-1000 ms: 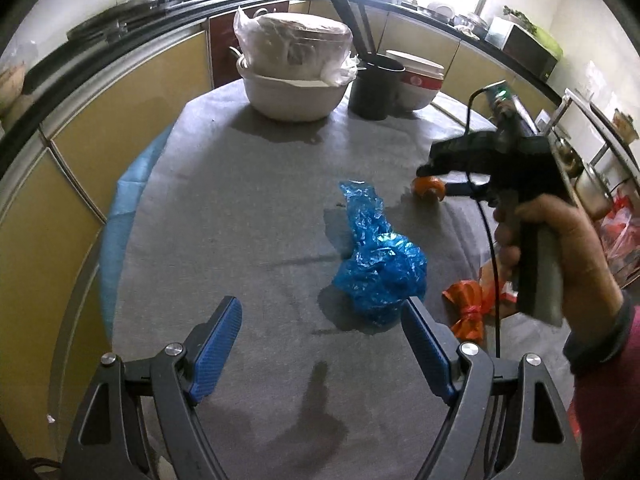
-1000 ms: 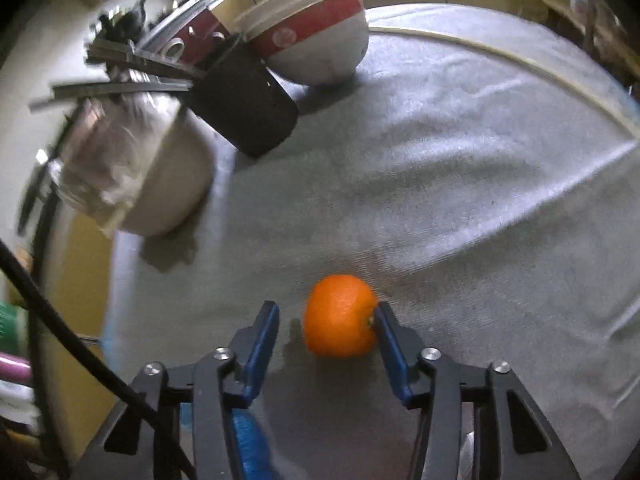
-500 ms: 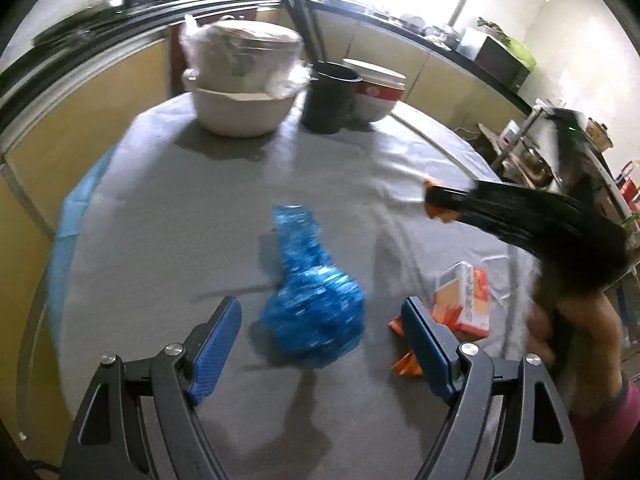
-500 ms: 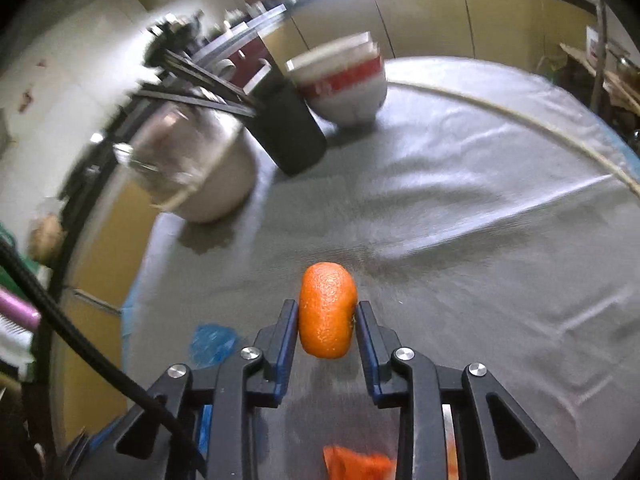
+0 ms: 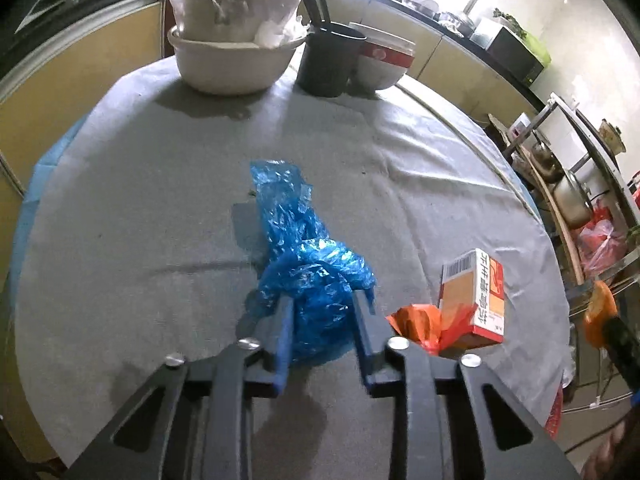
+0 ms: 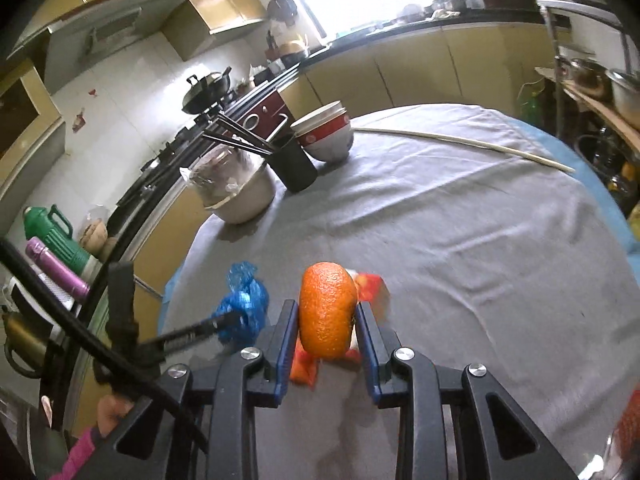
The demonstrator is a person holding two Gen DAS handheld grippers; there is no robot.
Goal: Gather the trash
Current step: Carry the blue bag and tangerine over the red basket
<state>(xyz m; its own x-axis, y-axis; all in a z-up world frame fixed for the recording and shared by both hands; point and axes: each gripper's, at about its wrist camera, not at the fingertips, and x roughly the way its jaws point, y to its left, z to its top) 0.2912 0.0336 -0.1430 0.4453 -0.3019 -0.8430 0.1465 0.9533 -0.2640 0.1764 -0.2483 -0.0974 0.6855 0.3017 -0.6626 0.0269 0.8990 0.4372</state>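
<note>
A crumpled blue plastic bag (image 5: 308, 256) lies on the grey-clothed round table (image 5: 132, 208). My left gripper (image 5: 322, 316) is shut on the bag's near bulge; it also shows in the right wrist view (image 6: 244, 306). My right gripper (image 6: 327, 320) is shut on an orange (image 6: 327, 310) and holds it above the table; the orange shows at the right edge of the left wrist view (image 5: 598, 312). An orange-and-white carton (image 5: 476, 294) and a crumpled orange wrapper (image 5: 420, 322) lie just right of the bag.
At the table's far side stand a white basin with a bagged pot (image 5: 236, 52), a black cup with chopsticks (image 5: 330, 60) and stacked red-and-white bowls (image 5: 382, 66). A shelf rack with pots (image 5: 568, 196) stands to the right. Kitchen counters run behind.
My left gripper has moved forward and closed on the blue bag. My right gripper has closed on the orange, lifted it and drawn back to the right, off the table.
</note>
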